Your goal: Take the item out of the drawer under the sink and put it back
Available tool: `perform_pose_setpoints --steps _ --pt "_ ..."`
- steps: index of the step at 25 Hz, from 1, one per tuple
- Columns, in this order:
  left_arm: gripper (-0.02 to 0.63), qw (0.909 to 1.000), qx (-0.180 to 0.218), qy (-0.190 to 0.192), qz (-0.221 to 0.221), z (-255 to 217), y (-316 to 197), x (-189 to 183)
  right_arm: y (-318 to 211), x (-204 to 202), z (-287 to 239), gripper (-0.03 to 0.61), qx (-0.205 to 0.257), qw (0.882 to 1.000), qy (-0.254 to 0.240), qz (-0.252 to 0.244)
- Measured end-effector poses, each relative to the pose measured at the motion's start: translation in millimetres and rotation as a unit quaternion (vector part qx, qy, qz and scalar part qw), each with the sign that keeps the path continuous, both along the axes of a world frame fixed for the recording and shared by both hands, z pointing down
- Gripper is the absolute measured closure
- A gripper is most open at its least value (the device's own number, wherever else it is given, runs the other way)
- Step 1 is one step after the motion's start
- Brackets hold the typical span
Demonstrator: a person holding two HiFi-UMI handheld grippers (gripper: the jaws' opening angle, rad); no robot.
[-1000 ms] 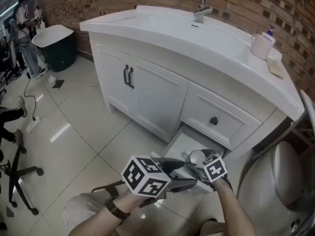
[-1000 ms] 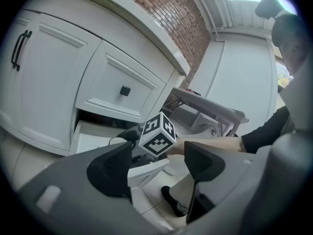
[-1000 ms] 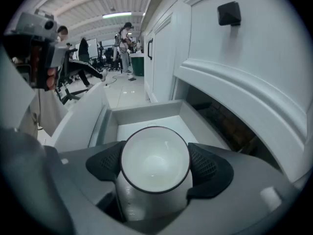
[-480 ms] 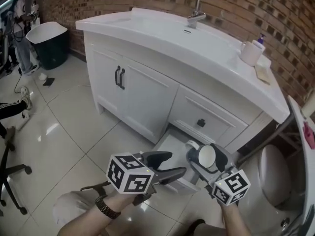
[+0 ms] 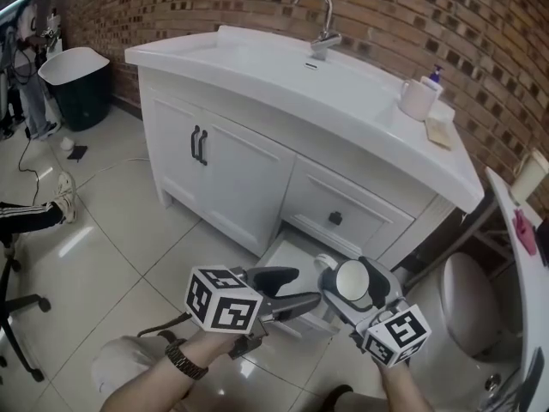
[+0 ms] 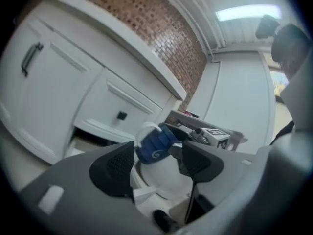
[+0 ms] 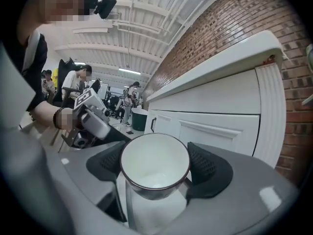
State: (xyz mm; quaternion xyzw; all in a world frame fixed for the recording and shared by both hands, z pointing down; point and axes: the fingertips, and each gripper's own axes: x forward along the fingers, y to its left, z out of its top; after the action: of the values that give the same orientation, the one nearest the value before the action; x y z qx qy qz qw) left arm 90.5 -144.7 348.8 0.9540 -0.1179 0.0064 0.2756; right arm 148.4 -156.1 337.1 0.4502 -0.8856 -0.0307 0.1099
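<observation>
The cabinet [image 5: 257, 157] is standing with its bottom drawer [image 5: 287, 254] hanging open. The right gripper [image 5: 353, 283] is pinching the cup [image 7: 154, 160] between its fingers, near the drawer. The left gripper [image 5: 304, 287] is hovering alongside, fingers spread, gripping nothing.

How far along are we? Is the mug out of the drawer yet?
Done: the mug is out, lifted clear of the open bottom drawer under the sink. In hand: the right gripper is shut on the mug, rim toward its camera; the left gripper is open and empty beside it. Left: set the mug back in the drawer, release, and probably close the drawer.
</observation>
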Motion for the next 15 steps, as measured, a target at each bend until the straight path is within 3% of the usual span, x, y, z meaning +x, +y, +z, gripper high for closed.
perform_pose_setpoints --steps 2,7,12,15 --pt "0.305 0.9982 -0.03 0.003 0.051 2.1 13.5 8.2 -0.9 1.6 3.5 0.181 -0.004 1.0 0.0 0.0" --pt "0.441 0.9961 -0.01 0.014 0.087 -9.1 26.7 11.3 -4.4 6.0 10.7 0.181 -0.016 1.0 -0.001 0.006" --pt "0.591 0.9982 0.015 0.008 0.057 -12.7 18.2 5.4 -12.8 7.2 22.6 0.181 -0.031 0.999 0.003 0.009" --pt "0.592 0.9986 0.03 0.004 0.043 -11.7 15.2 4.5 -26.3 8.1 48.6 0.181 -0.062 0.998 0.015 0.009"
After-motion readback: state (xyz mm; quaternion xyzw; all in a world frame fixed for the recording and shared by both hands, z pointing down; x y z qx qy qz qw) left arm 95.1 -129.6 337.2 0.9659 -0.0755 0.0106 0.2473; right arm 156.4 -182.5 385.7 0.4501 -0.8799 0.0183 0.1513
